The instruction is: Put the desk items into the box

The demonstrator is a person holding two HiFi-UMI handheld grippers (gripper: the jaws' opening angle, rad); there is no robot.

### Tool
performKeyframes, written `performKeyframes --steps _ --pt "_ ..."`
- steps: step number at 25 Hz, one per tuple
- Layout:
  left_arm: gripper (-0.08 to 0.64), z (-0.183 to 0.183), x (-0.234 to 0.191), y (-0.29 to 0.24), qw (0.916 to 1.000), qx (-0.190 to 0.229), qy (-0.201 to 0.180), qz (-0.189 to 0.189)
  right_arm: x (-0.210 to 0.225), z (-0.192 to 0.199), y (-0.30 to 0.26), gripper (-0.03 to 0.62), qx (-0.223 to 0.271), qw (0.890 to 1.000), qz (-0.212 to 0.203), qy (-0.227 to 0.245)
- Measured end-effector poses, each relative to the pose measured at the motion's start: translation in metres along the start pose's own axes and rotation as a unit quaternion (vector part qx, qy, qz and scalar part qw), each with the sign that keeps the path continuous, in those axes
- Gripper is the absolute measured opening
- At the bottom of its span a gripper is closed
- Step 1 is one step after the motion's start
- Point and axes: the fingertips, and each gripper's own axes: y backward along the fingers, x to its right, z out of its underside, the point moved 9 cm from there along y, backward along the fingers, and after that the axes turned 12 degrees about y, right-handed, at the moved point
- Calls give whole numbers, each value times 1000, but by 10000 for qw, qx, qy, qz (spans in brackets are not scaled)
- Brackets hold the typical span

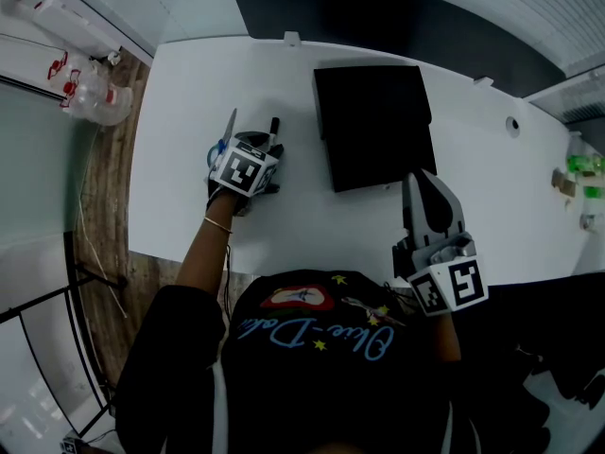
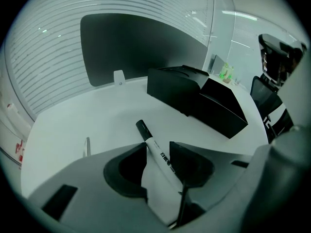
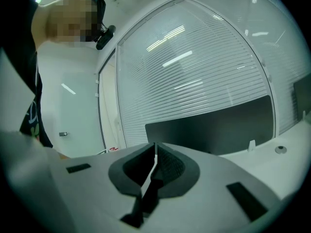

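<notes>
A white marker with a black cap lies on the white desk, seen in the head view as the marker. My left gripper points steeply down over it. Its jaws stand open, one on each side of the marker's barrel, and I see no squeeze on it. The left gripper is left of the black box, which stands open at mid-desk as the box. My right gripper hovers at the desk's front edge, below the box. In its own view the right gripper is shut and empty, aimed level at the blinds.
A slim grey pointed item lies just left of the marker, also visible as the slim item. A dark panel runs along the desk's far edge. Clear bottles sit off the desk's left side. A round cable hole is at the right.
</notes>
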Motion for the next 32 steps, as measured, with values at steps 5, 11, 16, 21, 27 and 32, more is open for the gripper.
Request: performKeyframes --steps 5,11,16,21,27,32 --pt "131 -5 0 10 9995 26 298 -115 -2 -1 1 11 -3 10000 17 3" --pt "89 -6 -2 10 9988 24 420 -258 -3 -2 0 11 20 10000 50 29" --pt "74 -6 -1 8 9986 41 428 -307 -1 -1 2 11 -8 9999 92 39" --pt "72 -6 -3 10 9982 54 528 -268 -2 -2 5 11 -9 9999 139 70" --pt "71 -3 -4 14 9982 65 550 -244 -1 -1 7 11 -85 9997 218 77" --pt "71 -7 -2 21 9981 333 462 -215 -3 -1 7 11 -77 9997 215 83"
